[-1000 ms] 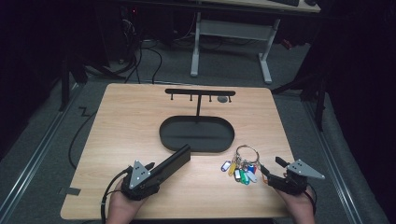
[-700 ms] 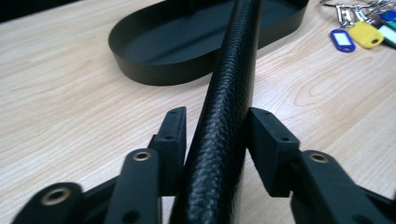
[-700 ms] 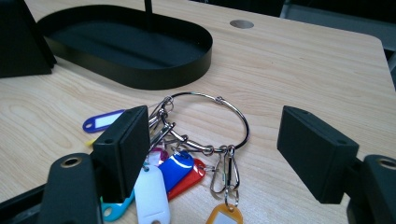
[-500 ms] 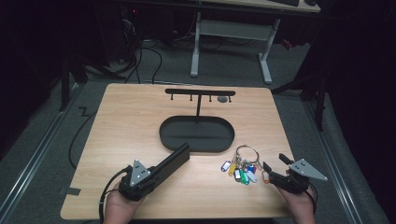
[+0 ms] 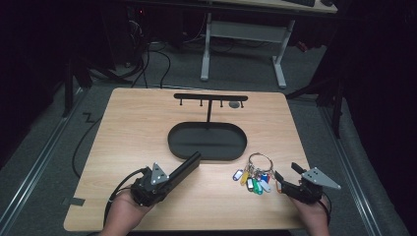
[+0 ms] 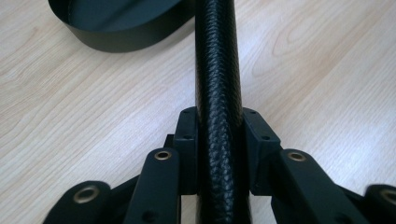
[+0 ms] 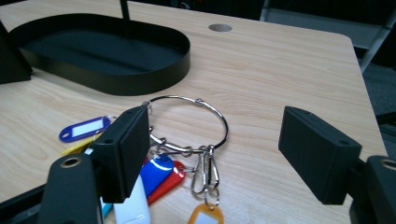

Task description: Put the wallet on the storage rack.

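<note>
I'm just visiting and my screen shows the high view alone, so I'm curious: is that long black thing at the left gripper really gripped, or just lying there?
Observer: It is gripped. In the left gripper view, the left gripper is shut on the long black object, with a jaw pressed against each side.
Operator: What is its surface like?
Observer: Pebbled, like leather, and rounded along its length.
Operator: Has the right one got the keys?
Observer: No. In the right gripper view, the right gripper is open, with its jaws wide apart. The key ring lies on the table between and beyond them.
Operator: How are the tags fixed on?
Observer: Small metal clips hang them from the ring.
</note>
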`<state>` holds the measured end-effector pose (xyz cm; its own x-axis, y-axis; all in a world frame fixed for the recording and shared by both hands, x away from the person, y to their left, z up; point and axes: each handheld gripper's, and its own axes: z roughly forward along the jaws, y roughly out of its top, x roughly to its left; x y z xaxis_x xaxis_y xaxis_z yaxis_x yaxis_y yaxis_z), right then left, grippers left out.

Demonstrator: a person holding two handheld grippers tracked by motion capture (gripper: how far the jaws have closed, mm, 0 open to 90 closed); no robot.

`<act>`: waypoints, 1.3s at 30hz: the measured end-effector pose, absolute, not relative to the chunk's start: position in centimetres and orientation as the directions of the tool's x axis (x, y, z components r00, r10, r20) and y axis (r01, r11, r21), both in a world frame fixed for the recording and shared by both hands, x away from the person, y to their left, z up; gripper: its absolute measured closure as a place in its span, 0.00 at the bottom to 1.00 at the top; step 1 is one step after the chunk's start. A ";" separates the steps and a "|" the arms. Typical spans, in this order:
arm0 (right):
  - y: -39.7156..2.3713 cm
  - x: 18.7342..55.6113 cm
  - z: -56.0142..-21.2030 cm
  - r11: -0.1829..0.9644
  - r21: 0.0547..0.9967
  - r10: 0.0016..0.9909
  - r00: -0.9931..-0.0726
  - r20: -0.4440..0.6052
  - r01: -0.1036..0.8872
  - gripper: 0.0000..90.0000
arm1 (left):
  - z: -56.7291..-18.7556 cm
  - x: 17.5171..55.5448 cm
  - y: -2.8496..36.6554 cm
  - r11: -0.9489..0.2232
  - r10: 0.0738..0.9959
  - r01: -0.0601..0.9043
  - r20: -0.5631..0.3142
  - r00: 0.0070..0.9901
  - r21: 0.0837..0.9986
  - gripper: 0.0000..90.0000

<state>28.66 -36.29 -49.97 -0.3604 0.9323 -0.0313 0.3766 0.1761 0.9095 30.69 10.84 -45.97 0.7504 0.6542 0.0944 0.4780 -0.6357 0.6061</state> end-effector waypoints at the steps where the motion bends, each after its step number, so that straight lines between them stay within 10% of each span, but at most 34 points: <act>1: -36.2 28.5 -50.0 0.178 0.909 0.931 -0.363 -0.032 0.377 0.28 | -45.9 30.7 10.7 -0.641 0.657 0.486 0.098 0.748 0.594 0.79; 39: -35.5 27.4 -50.4 0.137 0.893 0.958 -0.285 -0.010 0.429 0.33 | -44.8 32.5 10.7 -0.752 0.575 0.491 0.072 0.815 0.439 0.79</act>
